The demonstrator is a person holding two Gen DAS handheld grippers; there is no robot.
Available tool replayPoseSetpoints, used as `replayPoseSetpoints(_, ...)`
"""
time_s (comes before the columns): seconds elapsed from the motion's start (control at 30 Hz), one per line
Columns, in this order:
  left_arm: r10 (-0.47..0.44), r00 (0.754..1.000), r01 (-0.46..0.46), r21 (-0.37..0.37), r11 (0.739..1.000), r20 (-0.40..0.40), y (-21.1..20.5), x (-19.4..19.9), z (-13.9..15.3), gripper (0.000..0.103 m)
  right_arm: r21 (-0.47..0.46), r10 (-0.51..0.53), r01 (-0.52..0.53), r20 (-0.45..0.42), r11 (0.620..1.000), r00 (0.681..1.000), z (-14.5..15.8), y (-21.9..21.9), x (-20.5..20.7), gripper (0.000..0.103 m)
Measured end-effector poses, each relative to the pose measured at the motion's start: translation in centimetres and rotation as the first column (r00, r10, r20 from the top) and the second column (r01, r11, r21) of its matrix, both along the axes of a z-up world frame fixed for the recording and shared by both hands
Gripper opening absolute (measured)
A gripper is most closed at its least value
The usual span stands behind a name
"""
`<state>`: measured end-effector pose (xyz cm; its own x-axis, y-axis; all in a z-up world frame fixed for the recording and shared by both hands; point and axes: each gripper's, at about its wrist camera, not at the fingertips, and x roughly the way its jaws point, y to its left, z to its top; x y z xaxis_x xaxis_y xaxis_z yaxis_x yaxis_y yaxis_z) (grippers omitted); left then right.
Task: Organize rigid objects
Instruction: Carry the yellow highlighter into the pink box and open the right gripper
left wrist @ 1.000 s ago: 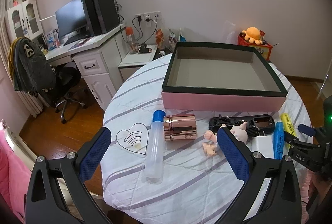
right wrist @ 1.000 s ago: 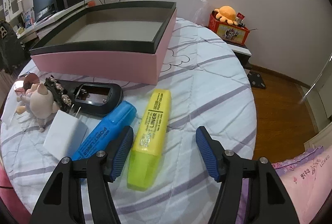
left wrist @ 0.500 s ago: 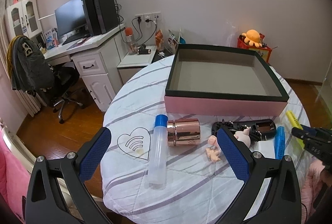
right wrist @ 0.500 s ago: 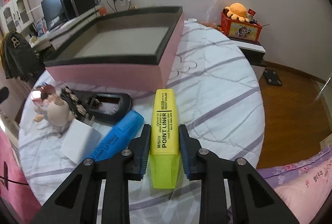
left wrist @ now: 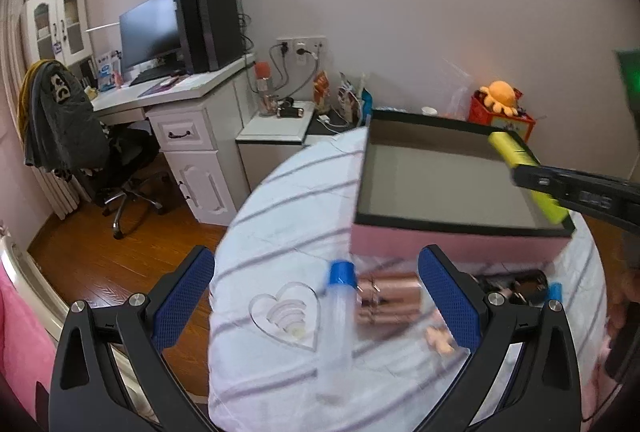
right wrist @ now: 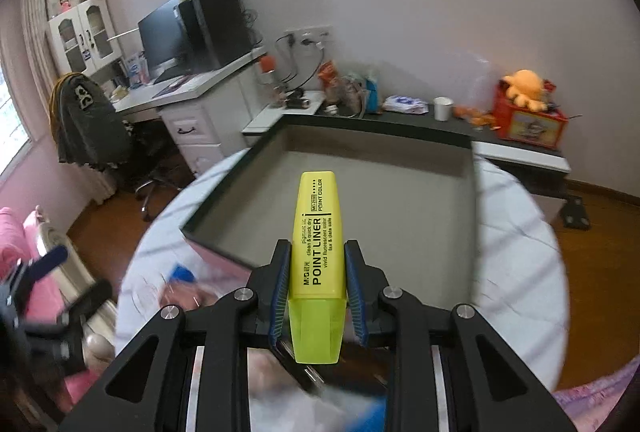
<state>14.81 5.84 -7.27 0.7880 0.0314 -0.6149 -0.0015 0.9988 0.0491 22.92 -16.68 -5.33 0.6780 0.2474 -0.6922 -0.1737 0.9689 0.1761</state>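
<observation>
Gripper (right wrist: 316,274) clamps blocky highlighter (right wrist: 318,232) (glossy plastic).

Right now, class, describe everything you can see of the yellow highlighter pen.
The yellow plastic highlighter pen is chunky and flat-sided, with black "POINT LINER" print along its body and a translucent yellow-green cap at the near end. The right tool clamps its sides with blue pads. It hangs in the air over the pink-walled, dark-rimmed open box, body end pointing forward, touching nothing else.
</observation>
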Motion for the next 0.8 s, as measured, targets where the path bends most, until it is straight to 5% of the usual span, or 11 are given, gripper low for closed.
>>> replayPoseSetpoints(0.4,0.060,0.997,-0.061,-0.036,0.997,-0.040,3.9,6.4,-2.5,0.103,0.043,0.027,-0.019,-0.184,0.999,0.983,-5.7,7.8,9.5,0.027)
replayPoseSetpoints(0.73,0.060,0.997,-0.063,-0.045,0.997,-0.056,5.0,7.0,-3.4,0.103,0.020,0.004,0.003,-0.294,1.000,0.956,-7.8,10.3,12.0,0.028)
replayPoseSetpoints(0.8,0.058,0.997,-0.060,-0.044,0.997,-0.052,5.1,6.8,-3.2,0.103,0.042,0.013,0.000,-0.315,0.999,0.949,-8.0,10.4,12.0,0.043)
